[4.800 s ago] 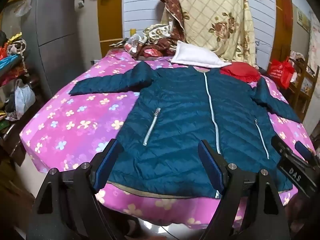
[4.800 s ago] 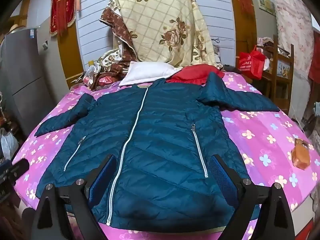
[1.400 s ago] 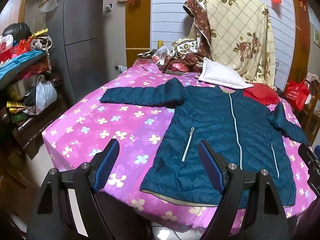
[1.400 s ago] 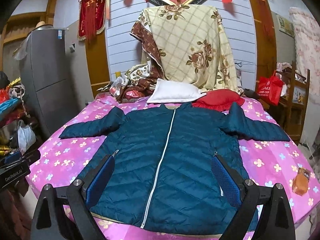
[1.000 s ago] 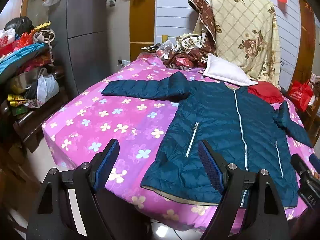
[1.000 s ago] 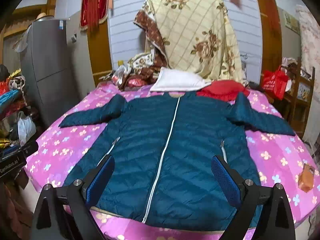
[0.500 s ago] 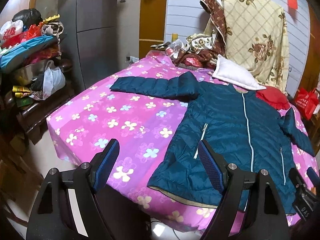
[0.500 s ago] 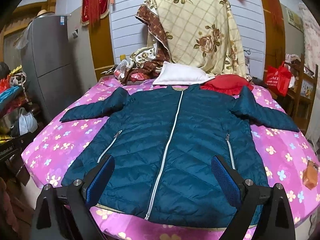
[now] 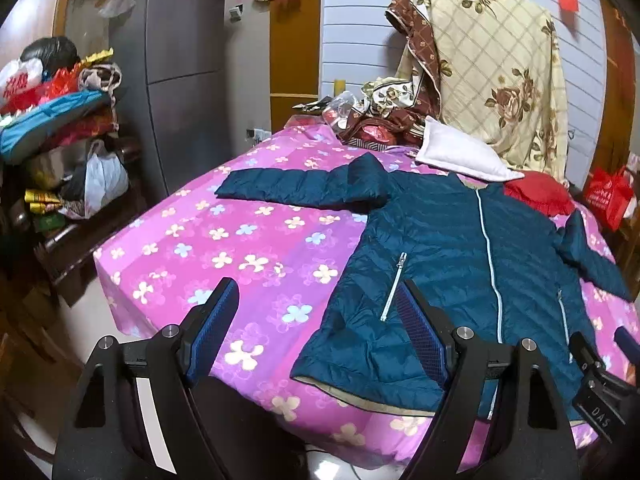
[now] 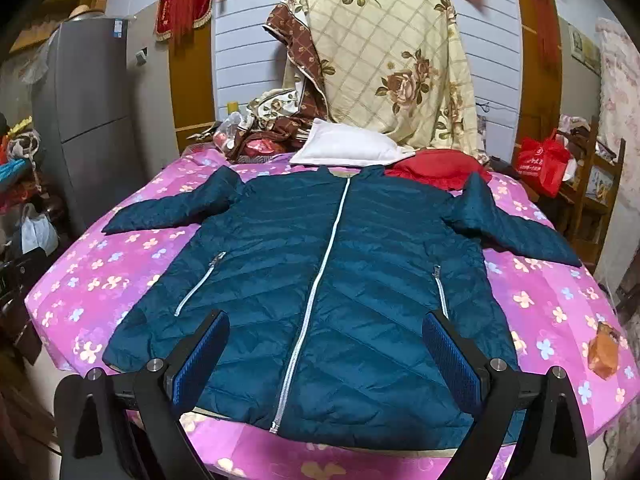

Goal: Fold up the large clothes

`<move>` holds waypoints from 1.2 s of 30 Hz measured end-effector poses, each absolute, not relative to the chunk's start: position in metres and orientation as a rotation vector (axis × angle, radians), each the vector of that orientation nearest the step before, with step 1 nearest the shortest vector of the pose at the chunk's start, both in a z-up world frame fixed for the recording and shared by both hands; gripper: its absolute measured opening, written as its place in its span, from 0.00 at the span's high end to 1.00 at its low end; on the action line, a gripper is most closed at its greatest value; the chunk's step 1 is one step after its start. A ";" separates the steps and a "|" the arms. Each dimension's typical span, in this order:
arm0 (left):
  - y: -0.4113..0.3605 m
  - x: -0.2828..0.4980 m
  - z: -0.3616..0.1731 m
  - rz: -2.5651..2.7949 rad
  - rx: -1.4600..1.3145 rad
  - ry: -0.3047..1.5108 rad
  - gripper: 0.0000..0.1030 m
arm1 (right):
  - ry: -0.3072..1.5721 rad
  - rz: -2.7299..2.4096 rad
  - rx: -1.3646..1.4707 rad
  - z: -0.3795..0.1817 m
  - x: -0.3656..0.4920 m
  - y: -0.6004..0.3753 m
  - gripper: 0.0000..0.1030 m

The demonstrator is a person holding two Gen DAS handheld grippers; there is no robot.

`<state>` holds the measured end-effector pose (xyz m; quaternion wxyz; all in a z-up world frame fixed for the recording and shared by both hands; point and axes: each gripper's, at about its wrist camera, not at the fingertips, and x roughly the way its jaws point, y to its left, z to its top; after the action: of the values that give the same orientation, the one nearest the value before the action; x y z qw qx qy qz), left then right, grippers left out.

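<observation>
A dark teal quilted jacket [image 10: 340,280] lies flat, zipped, front up, on a pink flowered bed [image 10: 96,272], both sleeves spread out. In the left wrist view the jacket [image 9: 460,264] fills the right half, its left sleeve [image 9: 296,188] stretching left. My left gripper [image 9: 316,324] is open and empty, above the bed's near left corner, beside the jacket's hem corner. My right gripper [image 10: 326,344] is open and empty, above the jacket's hem. The right gripper also shows at the lower right of the left wrist view [image 9: 600,364].
A white pillow [image 10: 348,146], a red garment [image 10: 436,168] and a floral quilt [image 10: 384,64] sit behind the collar. An orange packet [image 10: 604,350] lies on the bed's right side. A grey fridge [image 9: 180,72] and cluttered shelves [image 9: 56,140] stand left.
My left gripper has swung left, away from the jacket's middle, to the bed's left corner. My right gripper has shifted slightly and stays over the hem. Both stayed open.
</observation>
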<state>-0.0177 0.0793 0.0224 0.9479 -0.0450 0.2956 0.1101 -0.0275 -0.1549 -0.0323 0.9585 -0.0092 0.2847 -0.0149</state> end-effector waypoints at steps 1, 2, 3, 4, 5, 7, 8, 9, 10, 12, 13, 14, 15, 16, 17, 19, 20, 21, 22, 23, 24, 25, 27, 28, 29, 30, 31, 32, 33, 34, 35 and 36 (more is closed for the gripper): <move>0.079 -0.017 0.021 0.223 -0.091 0.604 0.21 | 0.578 -0.037 -0.027 -0.033 -0.027 -0.154 0.07; 0.079 -0.016 0.020 0.220 -0.094 0.610 0.21 | 0.580 -0.045 -0.037 -0.033 -0.027 -0.154 0.07; 0.079 -0.016 0.019 0.219 -0.096 0.614 0.21 | 0.580 -0.058 -0.052 -0.034 -0.026 -0.153 0.07; 0.079 -0.015 0.019 0.219 -0.098 0.618 0.21 | 0.582 -0.072 -0.066 -0.035 -0.026 -0.153 0.07; 0.078 -0.015 0.018 0.220 -0.097 0.620 0.21 | 0.587 -0.091 -0.083 -0.036 -0.025 -0.152 0.07; 0.077 -0.014 0.016 0.220 -0.093 0.628 0.21 | 0.599 -0.119 -0.103 -0.040 -0.023 -0.153 0.07; 0.075 -0.013 0.015 0.217 -0.091 0.632 0.21 | 0.607 -0.132 -0.108 -0.041 -0.021 -0.154 0.07; 0.074 -0.012 0.015 0.215 -0.087 0.635 0.21 | 0.621 -0.151 -0.115 -0.043 -0.019 -0.156 0.07; 0.072 -0.012 0.014 0.212 -0.085 0.636 0.21 | 0.632 -0.165 -0.121 -0.045 -0.017 -0.157 0.07; 0.070 -0.012 0.013 0.207 -0.081 0.636 0.21 | 0.653 -0.192 -0.126 -0.048 -0.012 -0.161 0.07; 0.069 -0.012 0.013 0.205 -0.078 0.636 0.21 | 0.661 -0.201 -0.123 -0.049 -0.010 -0.164 0.07; 0.068 -0.011 0.012 0.203 -0.076 0.638 0.21 | 0.670 -0.210 -0.121 -0.050 -0.009 -0.166 0.07; 0.067 -0.010 0.011 0.200 -0.074 0.641 0.21 | 0.681 -0.217 -0.116 -0.051 -0.007 -0.169 0.07; 0.067 -0.009 0.010 0.200 -0.072 0.644 0.21 | 0.688 -0.220 -0.111 -0.052 -0.006 -0.171 0.07; 0.066 -0.008 0.009 0.199 -0.071 0.647 0.21 | 0.692 -0.221 -0.104 -0.053 -0.006 -0.173 0.07; 0.067 -0.007 0.007 0.193 -0.063 0.657 0.21 | 0.702 -0.220 -0.092 -0.052 -0.004 -0.177 0.07; 0.069 -0.006 0.008 0.197 -0.058 0.655 0.21 | 0.698 -0.221 -0.088 -0.047 -0.003 -0.181 0.07; 0.072 -0.006 0.009 0.211 -0.058 0.647 0.21 | 0.673 -0.247 -0.081 -0.038 -0.004 -0.189 0.07; 0.076 -0.006 0.010 0.224 -0.063 0.640 0.21 | 0.642 -0.273 -0.071 -0.029 -0.005 -0.195 0.07; 0.081 -0.005 0.011 0.239 -0.072 0.636 0.21 | 0.595 -0.297 -0.056 -0.015 -0.008 -0.204 0.07; 0.089 -0.004 0.013 0.259 -0.086 0.635 0.21 | 0.556 -0.307 -0.045 -0.001 -0.011 -0.210 0.07; 0.094 -0.002 0.013 0.275 -0.099 0.634 0.21 | 0.535 -0.309 -0.041 0.010 -0.012 -0.213 0.07; 0.104 0.000 0.012 0.307 -0.117 0.634 0.21 | 0.513 -0.299 -0.039 0.025 -0.014 -0.215 0.07; 0.108 0.001 0.011 0.323 -0.121 0.641 0.21 | 0.509 -0.287 -0.041 0.028 -0.014 -0.213 0.07; 0.110 0.002 0.010 0.327 -0.122 0.648 0.21 | 0.509 -0.275 -0.044 0.027 -0.013 -0.210 0.07; 0.112 0.002 0.009 0.329 -0.121 0.652 0.21 | 0.520 -0.266 -0.044 0.023 -0.011 -0.207 0.07; 0.114 0.002 0.008 0.332 -0.119 0.652 0.21 | 0.531 -0.256 -0.037 0.019 -0.008 -0.205 0.07; 0.115 0.000 0.008 0.335 -0.116 0.647 0.21 | 0.543 -0.243 -0.020 0.014 -0.005 -0.203 0.07; 0.117 0.000 0.008 0.338 -0.110 0.637 0.21 | 0.551 -0.234 -0.005 0.009 -0.002 -0.201 0.07; 0.119 -0.001 0.008 0.344 -0.109 0.632 0.21 | 0.561 -0.228 0.001 0.007 0.000 -0.198 0.07; 0.124 -0.001 0.008 0.359 -0.119 0.632 0.21 | 0.572 -0.215 0.006 0.005 0.002 -0.196 0.07; 0.130 -0.001 0.008 0.364 -0.137 0.638 0.21 | 0.578 -0.201 0.004 0.005 0.004 -0.194 0.07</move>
<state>-0.0010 0.1300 0.0082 0.9310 -0.0667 0.3117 0.1778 0.0037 -0.1938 0.0053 0.9536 0.0020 0.2843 -0.0988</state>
